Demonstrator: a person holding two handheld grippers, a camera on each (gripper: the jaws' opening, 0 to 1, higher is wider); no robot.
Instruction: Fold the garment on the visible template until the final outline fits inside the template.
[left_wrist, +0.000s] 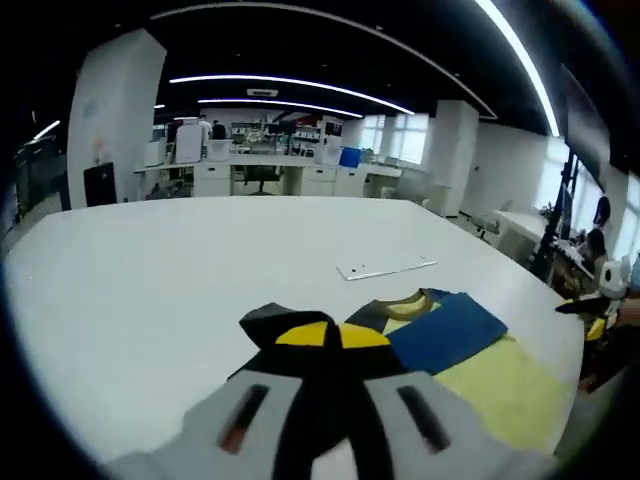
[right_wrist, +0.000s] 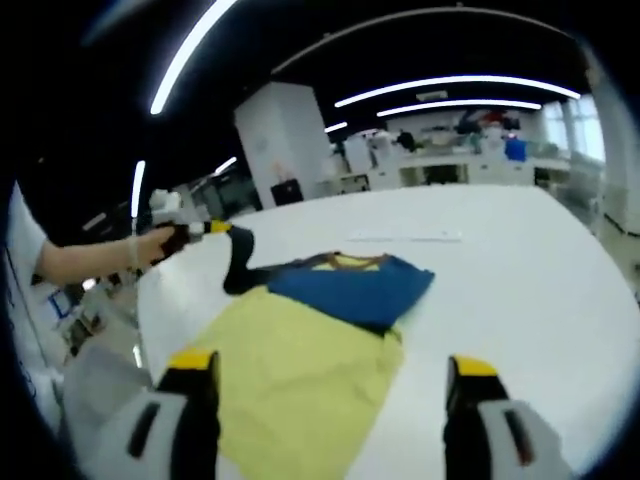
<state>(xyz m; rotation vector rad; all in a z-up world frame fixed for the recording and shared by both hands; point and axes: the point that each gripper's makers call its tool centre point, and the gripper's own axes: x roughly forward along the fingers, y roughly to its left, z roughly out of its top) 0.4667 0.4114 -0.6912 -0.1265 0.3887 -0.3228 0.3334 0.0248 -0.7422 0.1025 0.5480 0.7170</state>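
The garment (right_wrist: 345, 288), a soft blue cloth with a yellow neck band, lay at the centre of the right gripper view, partly folded, over the upper end of the yellow template (right_wrist: 300, 375). In the left gripper view it sat lower right of centre, by the tips of that tool.

The left gripper (left_wrist: 322, 338) was closed on a dark part of the garment, a sleeve or edge, and held it off the table; from the right gripper view it (right_wrist: 232, 238) appeared at the left, with black cloth hanging from it and a hand (right_wrist: 160, 243) behind it. My guess was that a pull too far to the side would drag the whole limp garment off the template, since nothing pinned it. The dark fold could also slip free and land crooked, leaving the outline past the yellow edge.

The right gripper (right_wrist: 335, 385) stood wide open over the near part of the template, holding nothing.

The template looked flat, thin and matte, roughly rectangular. The table (left_wrist: 150, 270) was white, smooth and broad. A thin clear strip (left_wrist: 387, 268), perhaps a ruler, lay beyond the garment.
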